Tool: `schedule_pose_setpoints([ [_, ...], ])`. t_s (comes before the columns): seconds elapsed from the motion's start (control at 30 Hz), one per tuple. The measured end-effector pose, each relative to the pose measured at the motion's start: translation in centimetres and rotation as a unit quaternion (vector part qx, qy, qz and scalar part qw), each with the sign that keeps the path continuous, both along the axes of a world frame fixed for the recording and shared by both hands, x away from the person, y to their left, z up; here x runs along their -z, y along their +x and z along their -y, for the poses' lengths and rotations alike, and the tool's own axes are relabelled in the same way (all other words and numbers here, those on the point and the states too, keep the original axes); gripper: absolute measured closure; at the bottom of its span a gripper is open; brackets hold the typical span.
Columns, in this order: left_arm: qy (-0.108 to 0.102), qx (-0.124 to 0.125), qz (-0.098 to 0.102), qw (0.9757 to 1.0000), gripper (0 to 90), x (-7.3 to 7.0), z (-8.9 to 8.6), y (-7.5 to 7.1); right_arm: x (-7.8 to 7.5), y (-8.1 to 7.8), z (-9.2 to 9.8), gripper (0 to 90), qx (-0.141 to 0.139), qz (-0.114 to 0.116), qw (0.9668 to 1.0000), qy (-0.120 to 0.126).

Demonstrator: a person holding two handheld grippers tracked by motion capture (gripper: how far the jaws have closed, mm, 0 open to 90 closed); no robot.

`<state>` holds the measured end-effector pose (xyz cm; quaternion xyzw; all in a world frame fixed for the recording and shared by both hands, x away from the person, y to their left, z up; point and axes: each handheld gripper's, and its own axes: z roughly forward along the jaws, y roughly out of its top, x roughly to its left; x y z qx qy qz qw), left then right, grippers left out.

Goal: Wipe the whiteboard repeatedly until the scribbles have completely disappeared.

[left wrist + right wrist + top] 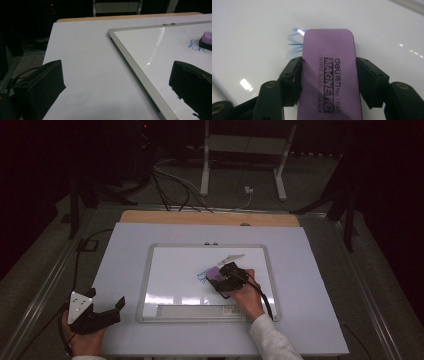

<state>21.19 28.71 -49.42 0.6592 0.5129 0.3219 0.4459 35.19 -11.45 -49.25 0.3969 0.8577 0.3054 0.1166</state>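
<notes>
Eraser down on the blue scribble!

The right gripper (328, 82) pinched the purple eraser (329, 72) flat on the whiteboard (165, 270), over the ink (293, 43); best kept flat and swept across it. The left gripper (107, 312) sat spread, beside the board.

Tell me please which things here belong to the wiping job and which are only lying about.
Part of the job:
- right gripper, shut on the purple eraser
- blue marks beside the eraser
- whiteboard

Only standing by:
- left gripper, open, off the board on the table
- white stand and cables on the floor behind
</notes>
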Motion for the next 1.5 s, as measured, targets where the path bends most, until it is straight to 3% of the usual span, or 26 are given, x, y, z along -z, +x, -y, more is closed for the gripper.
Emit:
schedule_pose_setpoints([
  [0.17, 0.000, 0.000, 0.001, 1.0000, 0.6, 0.0, 0.0, 0.0, -0.1, -1.1, -2.2, 41.4, -0.051, 0.000, 0.9987, -0.004],
  [0.3, -0.001, -0.001, 0.002, 1.0000, 0.6, 0.0, -0.1, -0.1, 0.0, -1.0, -2.4, 41.5, -0.053, 0.002, 0.9986, -0.005],
  [0.5, -0.001, -0.001, 0.002, 1.0000, 0.6, -0.1, -0.1, -0.1, 0.0, 0.8, -0.2, 41.5, 0.011, 0.004, 0.9999, -0.011],
  [0.73, -0.001, -0.001, 0.002, 1.0000, 0.6, 0.0, -0.1, 0.0, -0.1, 2.4, 2.8, 41.5, 0.086, 0.005, 0.9961, -0.016],
  [0.83, 0.000, 0.000, 0.001, 1.0000, 0.6, 0.0, -0.1, 0.0, -0.1, 2.6, 3.1, 41.5, 0.094, 0.004, 0.9954, -0.016],
  [0.97, 0.001, 0.001, 0.001, 1.0000, 0.6, 0.0, 0.0, 0.0, 0.0, 2.1, 2.1, 41.5, 0.074, 0.002, 0.9972, -0.012],
  [1.13, 0.001, 0.001, 0.000, 1.0000, 0.6, 0.0, 0.0, 0.0, 0.0, 0.6, -0.6, 41.4, 0.019, 0.000, 0.9998, -0.005],
  [1.33, 0.000, 0.001, 0.002, 1.0000, 0.6, -0.1, 0.0, 0.0, -0.1, -1.1, -3.8, 41.5, -0.056, -0.001, 0.9984, -0.005],
  [1.4, 0.000, 0.000, 0.002, 1.0000, 0.6, -0.1, -0.1, -0.1, -0.1, -0.9, -3.9, 41.5, -0.053, -0.002, 0.9986, -0.005],
  [1.5, -0.001, -0.001, 0.002, 1.0000, 0.6, -0.1, -0.1, -0.1, -0.1, -0.1, -3.1, 41.5, -0.020, 0.003, 0.9997, -0.014],
])
